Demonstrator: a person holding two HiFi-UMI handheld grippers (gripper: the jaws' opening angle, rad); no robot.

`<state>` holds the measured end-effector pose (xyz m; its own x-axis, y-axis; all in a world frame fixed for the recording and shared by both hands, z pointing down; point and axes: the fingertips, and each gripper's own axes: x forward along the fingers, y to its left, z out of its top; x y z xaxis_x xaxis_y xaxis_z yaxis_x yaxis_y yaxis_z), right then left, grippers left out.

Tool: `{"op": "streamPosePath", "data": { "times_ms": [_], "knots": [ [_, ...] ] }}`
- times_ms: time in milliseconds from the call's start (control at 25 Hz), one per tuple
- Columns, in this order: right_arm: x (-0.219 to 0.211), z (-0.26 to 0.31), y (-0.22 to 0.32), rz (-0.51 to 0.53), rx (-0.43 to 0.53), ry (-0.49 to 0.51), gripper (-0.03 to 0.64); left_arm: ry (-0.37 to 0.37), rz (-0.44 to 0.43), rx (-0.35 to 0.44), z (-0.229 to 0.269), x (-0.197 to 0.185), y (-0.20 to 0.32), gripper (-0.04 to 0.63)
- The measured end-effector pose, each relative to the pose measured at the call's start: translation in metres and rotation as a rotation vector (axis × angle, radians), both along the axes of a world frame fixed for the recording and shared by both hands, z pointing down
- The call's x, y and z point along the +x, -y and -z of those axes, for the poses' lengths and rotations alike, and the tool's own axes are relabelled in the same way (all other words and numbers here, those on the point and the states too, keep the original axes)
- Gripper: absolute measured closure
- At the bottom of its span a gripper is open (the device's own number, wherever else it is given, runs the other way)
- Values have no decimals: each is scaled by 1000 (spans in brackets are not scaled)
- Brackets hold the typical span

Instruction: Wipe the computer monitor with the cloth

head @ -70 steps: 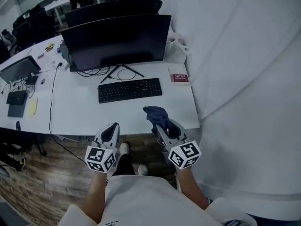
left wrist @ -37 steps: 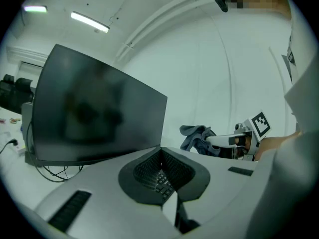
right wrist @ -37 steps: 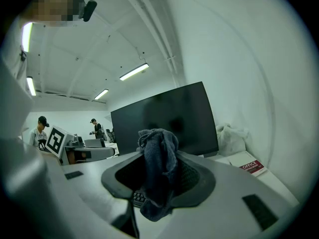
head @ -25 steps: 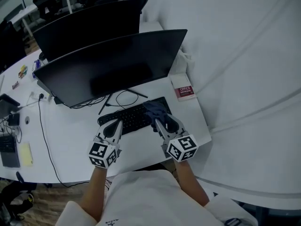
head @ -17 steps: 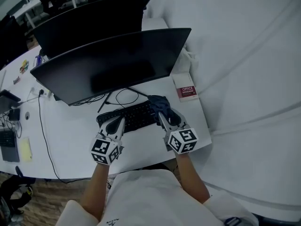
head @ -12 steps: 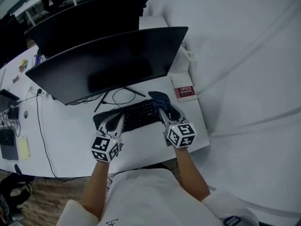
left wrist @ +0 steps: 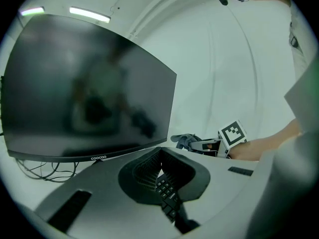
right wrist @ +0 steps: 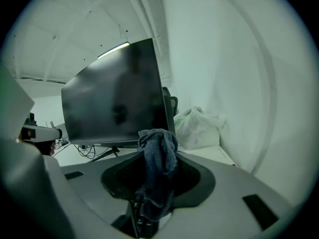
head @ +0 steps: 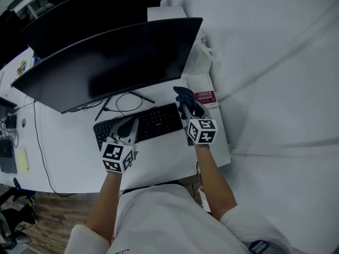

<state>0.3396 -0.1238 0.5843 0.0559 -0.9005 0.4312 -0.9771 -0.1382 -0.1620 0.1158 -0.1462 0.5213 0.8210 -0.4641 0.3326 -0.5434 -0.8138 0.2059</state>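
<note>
Right claw (head: 186, 106) clamps cloth (head: 183, 95) beside "coocaa" monitor (head: 106, 57) and "OFFICE" box (head: 203, 97).

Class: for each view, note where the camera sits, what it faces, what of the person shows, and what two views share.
Head view: on the head, steeply down at monitor and keyboard; both forearms, left claw, right claw.
Left gripper view: on the left claw, facing the screen; the person's right forearm shows.
Right gripper view: on the right claw, cloth in it, facing the monitor.
Shared: all show the monitor.
</note>
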Motion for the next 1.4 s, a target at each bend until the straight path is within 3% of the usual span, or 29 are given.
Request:
{"op": "streamPosePath", "data": {
  "times_ms": [320,720,1400],
  "knots": [
    [31,-52,27,-25,-91,22,456,22,21,-3,-9,34,12,585],
    [34,-74,71,-3,-95,49,456,67,69,-42,-38,53,21,586],
    [1,-67,102,107,-46,35,456,75,120,-50,-41,26,23,585]
  ]
}}
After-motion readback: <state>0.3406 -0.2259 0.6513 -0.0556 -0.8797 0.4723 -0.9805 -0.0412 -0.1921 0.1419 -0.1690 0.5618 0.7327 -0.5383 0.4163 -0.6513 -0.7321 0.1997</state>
